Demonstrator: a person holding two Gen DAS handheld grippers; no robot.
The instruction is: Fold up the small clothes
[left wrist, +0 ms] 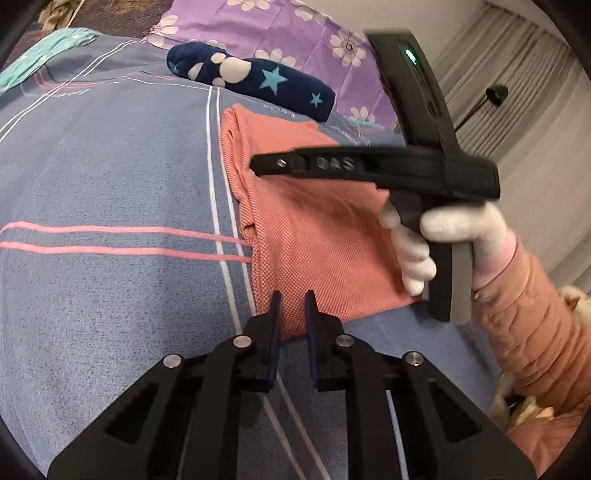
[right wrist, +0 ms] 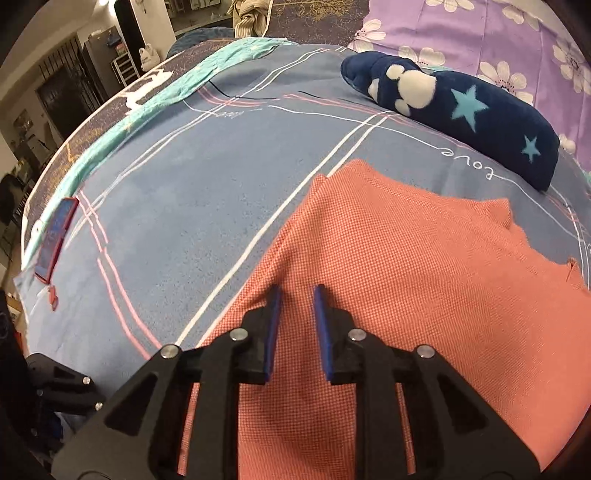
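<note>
A salmon-pink knit garment (left wrist: 317, 229) lies flat on the blue bedspread (left wrist: 110, 166), its left edge folded over. My left gripper (left wrist: 293, 295) hovers at the garment's near edge with a narrow gap between its blue pads and no cloth in it. In the left wrist view, a white-gloved hand (left wrist: 417, 251) holds my right gripper (left wrist: 255, 162) level above the garment's far part. In its own view, the right gripper (right wrist: 297, 290) sits over the pink garment (right wrist: 424, 277) near its left edge. Its pads stand slightly apart with nothing pinched between them.
A folded navy garment (right wrist: 461, 110) with stars and white shapes lies beyond the pink one, against purple floral bedding (right wrist: 480, 33). A red-cased phone (right wrist: 55, 240) rests near the bed's left edge. A teal strip (right wrist: 147, 107) runs along that side. A sleeve (left wrist: 535, 332) is at the right.
</note>
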